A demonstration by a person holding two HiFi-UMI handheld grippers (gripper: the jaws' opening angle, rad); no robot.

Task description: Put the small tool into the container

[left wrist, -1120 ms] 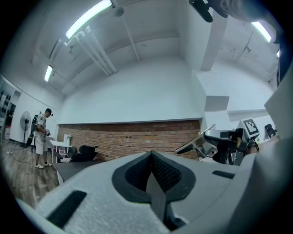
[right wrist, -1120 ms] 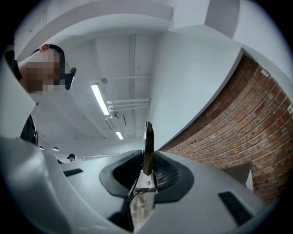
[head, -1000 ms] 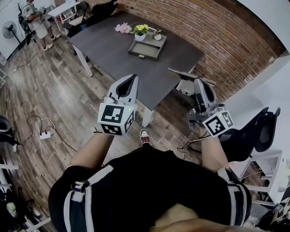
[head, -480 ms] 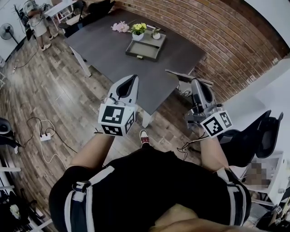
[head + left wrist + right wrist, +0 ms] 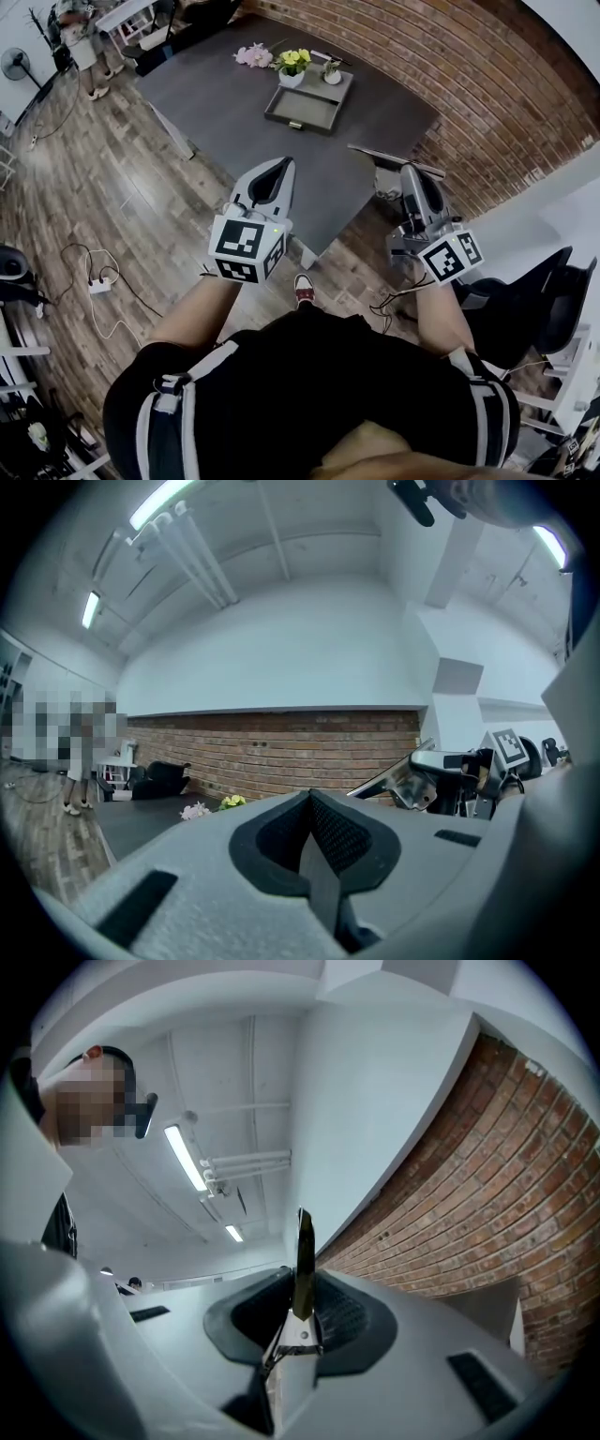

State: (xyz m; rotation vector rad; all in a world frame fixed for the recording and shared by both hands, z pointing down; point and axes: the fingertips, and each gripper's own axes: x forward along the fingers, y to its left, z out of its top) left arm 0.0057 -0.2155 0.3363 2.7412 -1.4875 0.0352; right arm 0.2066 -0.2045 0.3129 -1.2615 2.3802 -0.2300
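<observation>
In the head view my right gripper [image 5: 411, 171] is shut on the small tool [image 5: 375, 153], a thin metal strip that sticks out sideways over the table's near right corner. The right gripper view has the tool [image 5: 303, 1251] edge-on, clamped between the jaws of my right gripper [image 5: 300, 1288]. My left gripper [image 5: 281, 164] is shut and holds nothing, hovering over the table's near edge; in its own view the jaws of my left gripper [image 5: 309, 797] meet. The container, a grey tray [image 5: 292, 120], lies far off on the dark table [image 5: 225, 103].
A white pot of yellow flowers [image 5: 291, 66], a small plant pot [image 5: 330, 73] and pink flowers [image 5: 253, 56] stand by the tray's far end. A brick wall [image 5: 469, 84] runs behind. A power strip [image 5: 98, 281] lies on the floor at left, a black chair [image 5: 534, 309] stands right.
Both grippers have moved a little forward toward the table. The right one still holds the tool, and the left one stays shut.
</observation>
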